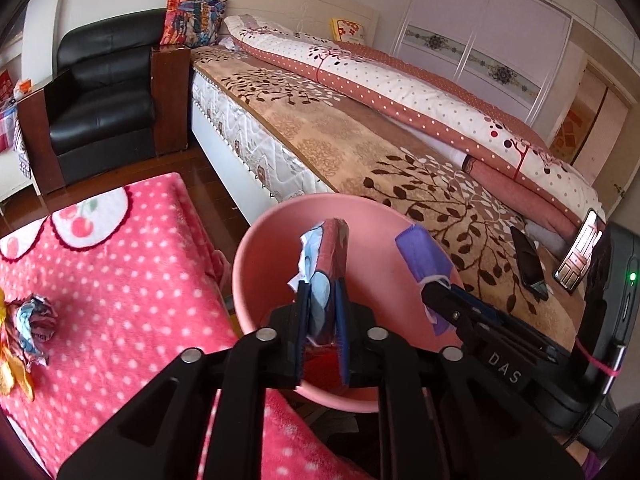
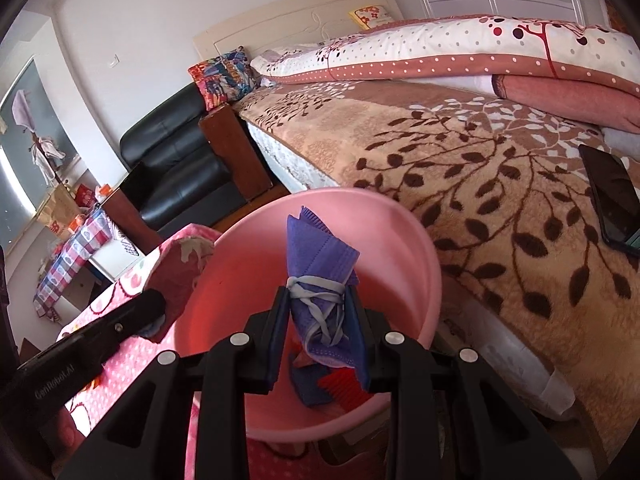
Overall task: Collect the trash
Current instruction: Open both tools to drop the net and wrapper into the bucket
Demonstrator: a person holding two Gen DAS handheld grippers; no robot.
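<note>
**Pink basin filling, one wad left**

Pink round plastic basin (image 2: 408, 240) sits under both tools: left tool (image 1: 323, 300) narrowly pinches a red-and-blue wrapper (image 1: 332, 256), right tool (image 2: 320, 312) a purple face mask (image 2: 320, 256). A crumpled paper wad (image 1: 36, 316) remains on the polka-dot blanket (image 1: 132, 280).

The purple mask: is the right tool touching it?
Touching: the right wrist view shows the right tool pressing the purple mask from both sides.

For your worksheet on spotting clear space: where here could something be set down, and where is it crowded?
Free: the pink dotted blanket between the crumpled wrapper and the pink bin; the leaf-patterned bedspread between bin and black phone. Crowded: over the bin, where both tongs hold trash.
</note>
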